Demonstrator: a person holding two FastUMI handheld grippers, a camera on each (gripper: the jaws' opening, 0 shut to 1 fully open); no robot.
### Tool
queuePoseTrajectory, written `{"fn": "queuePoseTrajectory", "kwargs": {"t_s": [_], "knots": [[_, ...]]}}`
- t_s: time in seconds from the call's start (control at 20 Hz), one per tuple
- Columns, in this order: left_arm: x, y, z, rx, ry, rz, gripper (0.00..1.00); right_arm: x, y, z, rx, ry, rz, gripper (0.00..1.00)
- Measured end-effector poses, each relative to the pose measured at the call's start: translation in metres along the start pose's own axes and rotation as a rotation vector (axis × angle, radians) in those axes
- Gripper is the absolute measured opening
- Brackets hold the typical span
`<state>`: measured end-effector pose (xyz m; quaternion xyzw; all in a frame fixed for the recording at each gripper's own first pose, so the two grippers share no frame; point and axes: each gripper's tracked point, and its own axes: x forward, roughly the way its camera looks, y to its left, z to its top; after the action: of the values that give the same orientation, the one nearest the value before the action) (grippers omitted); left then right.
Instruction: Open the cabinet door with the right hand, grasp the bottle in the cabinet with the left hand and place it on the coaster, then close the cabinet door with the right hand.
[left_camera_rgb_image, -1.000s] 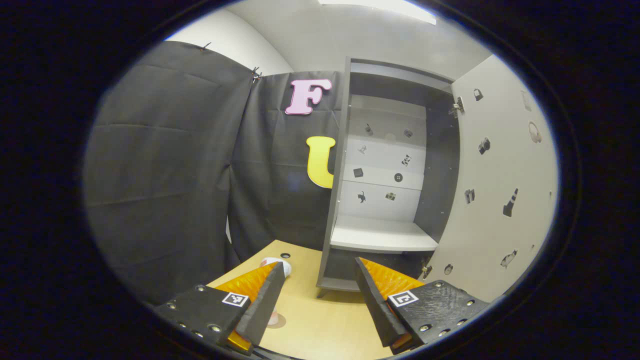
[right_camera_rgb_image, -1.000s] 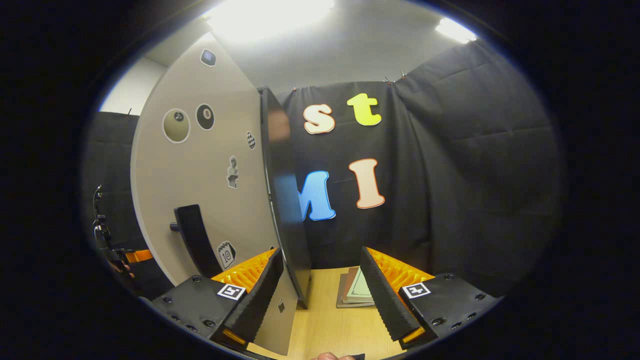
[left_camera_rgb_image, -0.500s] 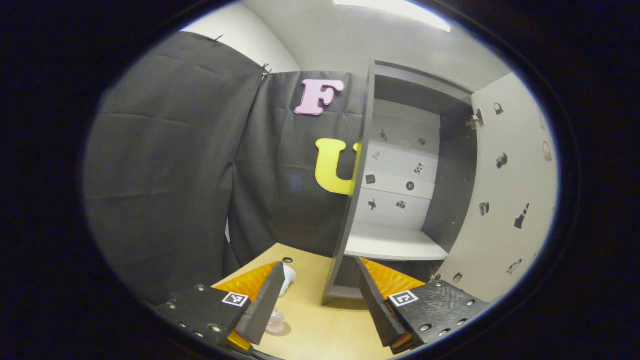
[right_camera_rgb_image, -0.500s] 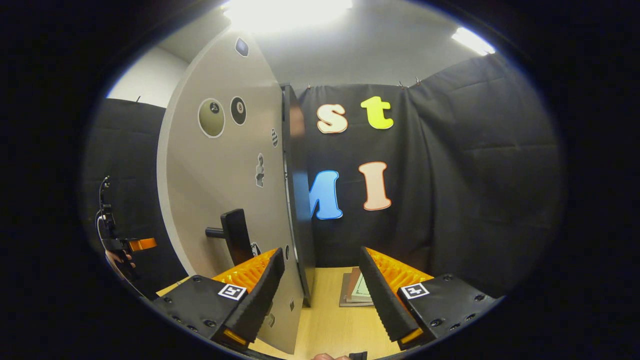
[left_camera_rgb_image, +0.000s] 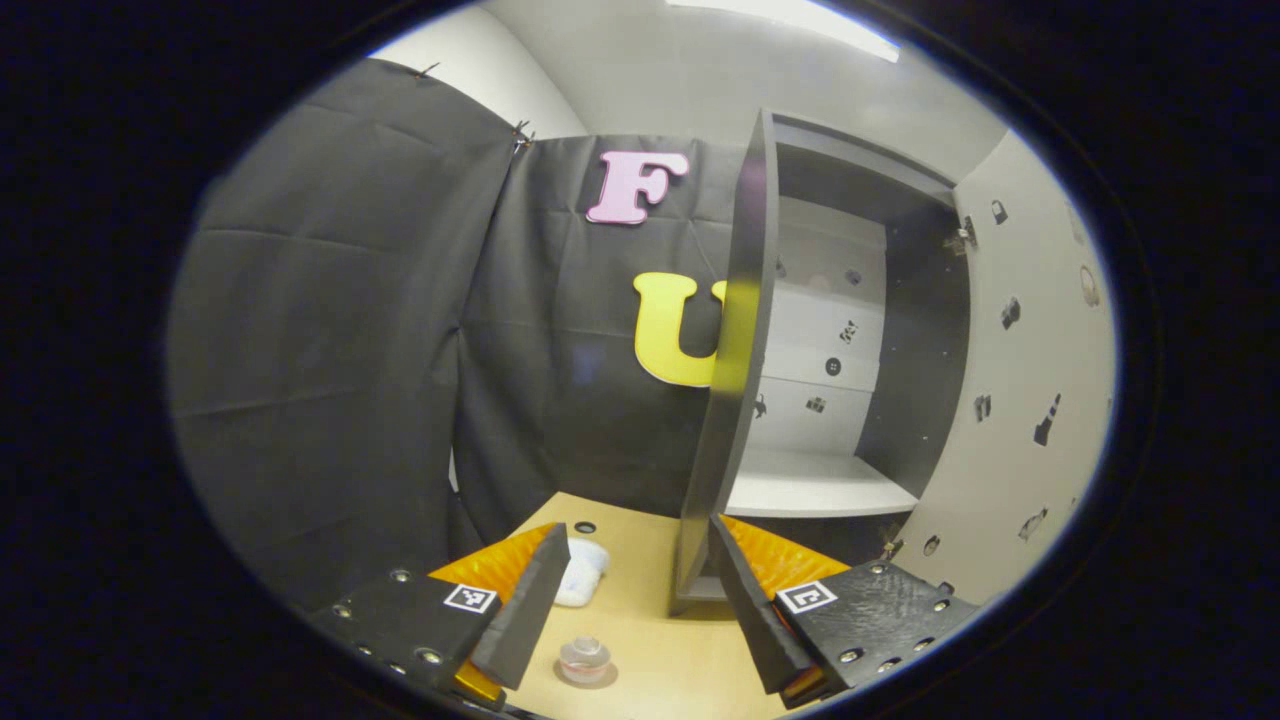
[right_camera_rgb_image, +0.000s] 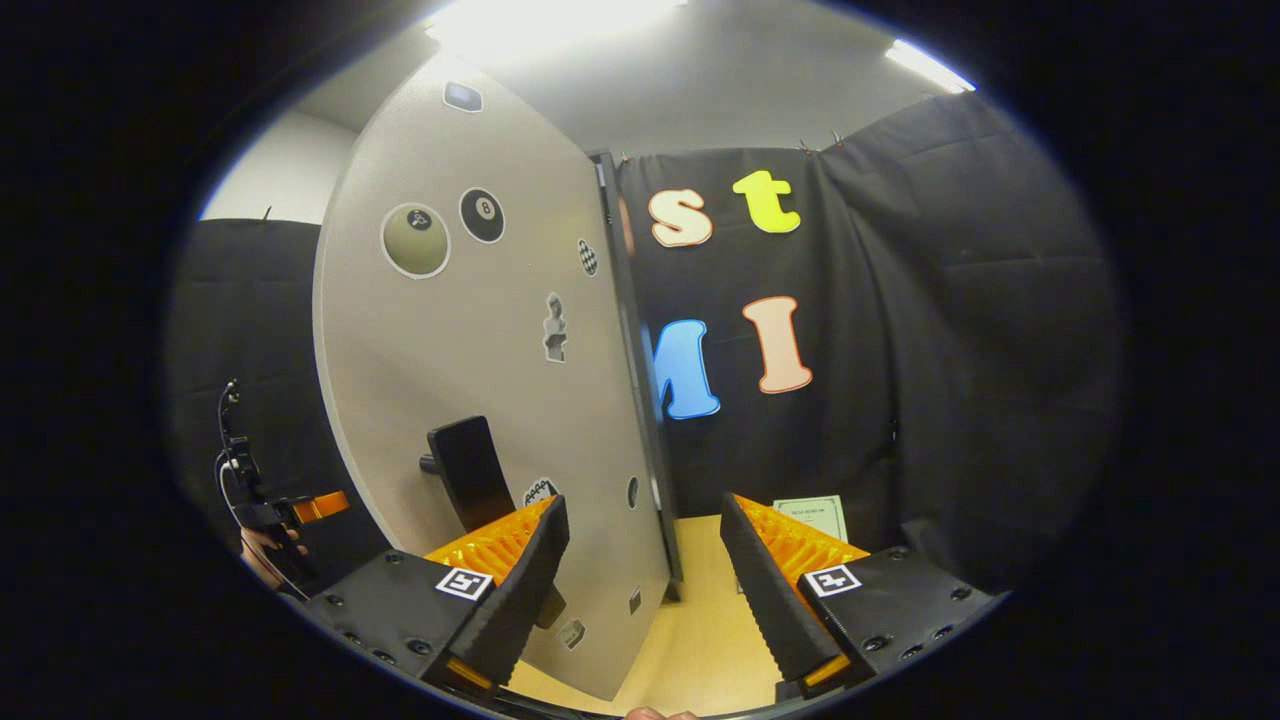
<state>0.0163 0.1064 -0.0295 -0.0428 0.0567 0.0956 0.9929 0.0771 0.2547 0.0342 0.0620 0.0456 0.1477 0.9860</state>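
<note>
Left gripper: seen in the left gripper view with its fingers spread apart and nothing held between them; it is raised above the table and aimed at the left edge of the cabinet.
Right gripper: seen in the right gripper view with its fingers spread apart and nothing clamped; the lower edge of the cabinet door is framed between them, but contact with either finger cannot be confirmed.
Bottle: found standing upright on the table, low in the left gripper view, between the left gripper's fingers in the frame and well below them; it is out of the cabinet.
Coaster: a thin dark rim is noted under the bottle; whether it is the coaster or a shadow cannot be told.
Cabinet: its interior is exposed; a pale shelf is seen bare.
Cabinet door: swung wide open, stickers on both faces; a dark handle is seen on the outer face, just above the right gripper's left finger.
White object: laid on the table beyond the bottle, just beside the left gripper's left finger; kind not determinable.
Booklet: seen propped by the booth wall, behind the right gripper's right finger.
Person's hand: glimpsed at the far left of the right gripper view, holding the other gripper.
</note>
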Motion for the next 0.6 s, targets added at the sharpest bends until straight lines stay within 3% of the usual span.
{"fn": "queuePoseTrajectory", "kwargs": {"t_s": [0.6], "knots": [[0.026,0.057,0.001,0.053,0.007,-0.069,0.84,0.048,0.104,-0.018,0.019,0.020,0.047,0.98]]}}
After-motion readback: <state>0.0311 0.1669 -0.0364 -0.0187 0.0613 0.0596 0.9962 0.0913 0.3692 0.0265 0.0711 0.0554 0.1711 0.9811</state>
